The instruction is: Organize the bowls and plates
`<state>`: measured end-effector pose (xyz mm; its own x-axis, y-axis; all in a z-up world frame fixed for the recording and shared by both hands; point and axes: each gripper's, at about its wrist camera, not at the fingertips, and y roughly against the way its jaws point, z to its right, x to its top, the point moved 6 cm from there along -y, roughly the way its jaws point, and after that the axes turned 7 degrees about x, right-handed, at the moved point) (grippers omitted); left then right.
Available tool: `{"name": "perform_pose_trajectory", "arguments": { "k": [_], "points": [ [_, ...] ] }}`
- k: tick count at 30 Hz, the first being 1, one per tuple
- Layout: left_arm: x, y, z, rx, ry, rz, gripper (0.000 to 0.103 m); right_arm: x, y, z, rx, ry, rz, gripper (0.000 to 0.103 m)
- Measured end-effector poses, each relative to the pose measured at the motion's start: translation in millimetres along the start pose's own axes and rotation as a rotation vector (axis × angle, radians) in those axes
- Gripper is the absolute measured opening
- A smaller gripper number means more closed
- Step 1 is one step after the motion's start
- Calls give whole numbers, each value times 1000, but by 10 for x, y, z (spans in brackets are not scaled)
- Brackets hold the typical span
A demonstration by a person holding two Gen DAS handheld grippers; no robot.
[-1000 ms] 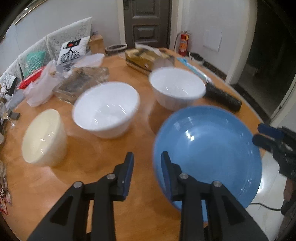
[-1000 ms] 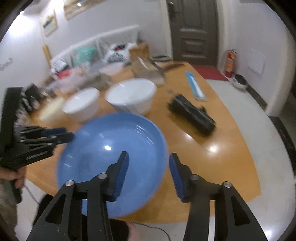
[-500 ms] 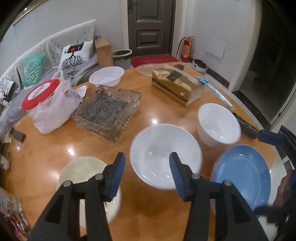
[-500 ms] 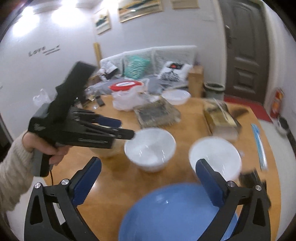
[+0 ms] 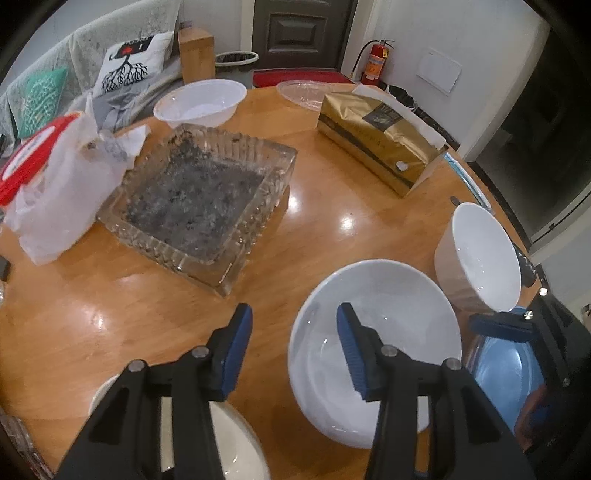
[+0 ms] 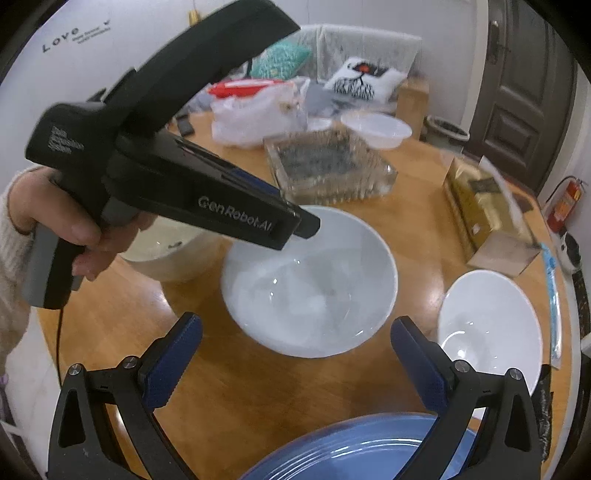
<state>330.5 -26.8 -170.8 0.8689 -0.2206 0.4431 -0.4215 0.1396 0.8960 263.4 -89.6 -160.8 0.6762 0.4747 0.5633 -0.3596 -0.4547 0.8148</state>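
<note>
Step in hand, likely: reach for big bowl [image 5: 373, 347] mid-table, to nest with others. Left gripper [image 5: 293, 350] spread, empty, right finger over bowl's near rim, left finger outside. Right gripper [image 6: 295, 362] spread wide, empty, above blue plate [image 6: 354, 454] (table edge). Small bowl [image 6: 487, 328] beside, cream bowl [image 5: 236, 450] near-left. Next: lower, pinch rim squarely. Readable: "GenRobot.AI" on left gripper, "Love" on wall.

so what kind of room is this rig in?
Most likely a home living or dining room. A round wooden table holds bowls and a tissue box, a sofa with printed cushions runs along the wall, and a panelled door stands behind. The fire extinguisher is the odd note.
</note>
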Motion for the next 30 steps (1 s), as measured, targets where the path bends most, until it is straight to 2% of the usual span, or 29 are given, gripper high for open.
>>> {"name": "perform_pose_trajectory", "arguments": {
  "k": [2,4,11,13,30],
  "points": [
    [7,-41,10,-10,-5,-5,38,14,-42,36,-1,-5,-15,101],
    [1,-92,3,-8,-10,-18,30,15,-93,58,-4,-7,-26,101],
    [7,-152,51,-34,-16,-33,24,15,-259,91,-9,-2,-63,101],
    [4,-164,73,-51,-19,-39,18,31,-306,104,-13,-2,-67,101],
    [8,-108,116,-36,-35,-25,17,52,-403,137,-53,9,-51,97]
  ]
}}
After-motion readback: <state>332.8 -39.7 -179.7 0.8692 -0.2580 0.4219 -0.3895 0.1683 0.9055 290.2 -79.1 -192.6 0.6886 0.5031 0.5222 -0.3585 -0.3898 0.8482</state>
